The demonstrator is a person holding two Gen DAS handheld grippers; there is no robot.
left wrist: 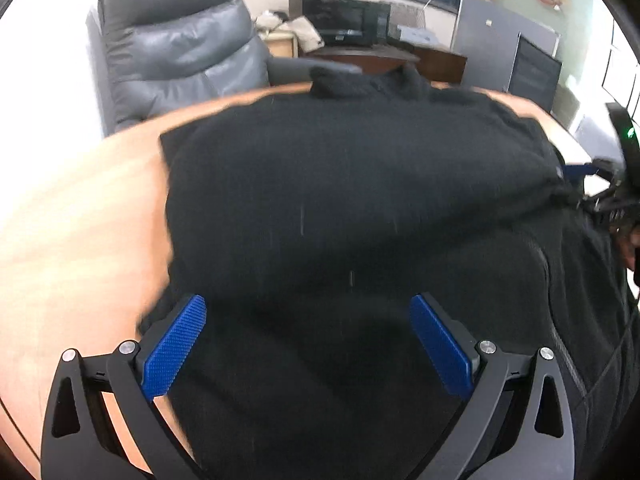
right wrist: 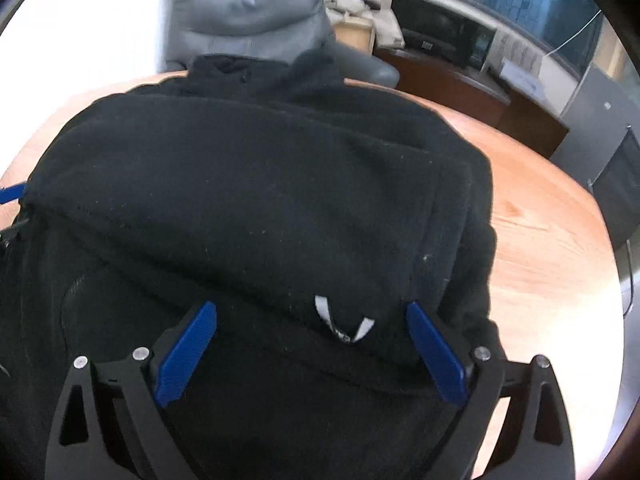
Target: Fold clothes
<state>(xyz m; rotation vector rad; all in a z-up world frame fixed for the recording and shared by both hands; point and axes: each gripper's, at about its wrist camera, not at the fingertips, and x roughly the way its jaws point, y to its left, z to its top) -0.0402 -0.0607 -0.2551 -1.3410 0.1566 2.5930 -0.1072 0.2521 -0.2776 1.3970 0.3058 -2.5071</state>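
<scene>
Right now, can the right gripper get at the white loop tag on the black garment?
Probably yes. The right gripper is open, and the white loop tag lies on the black garment just between its fingers, with nothing covering it. Whether the pads already touch the cloth, I cannot tell.

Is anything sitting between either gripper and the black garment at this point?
Nothing visible does. The left gripper and right gripper both hang open directly over the black fleece garment, which lies on the wooden table. Only its own white label shows between the right fingers.
</scene>
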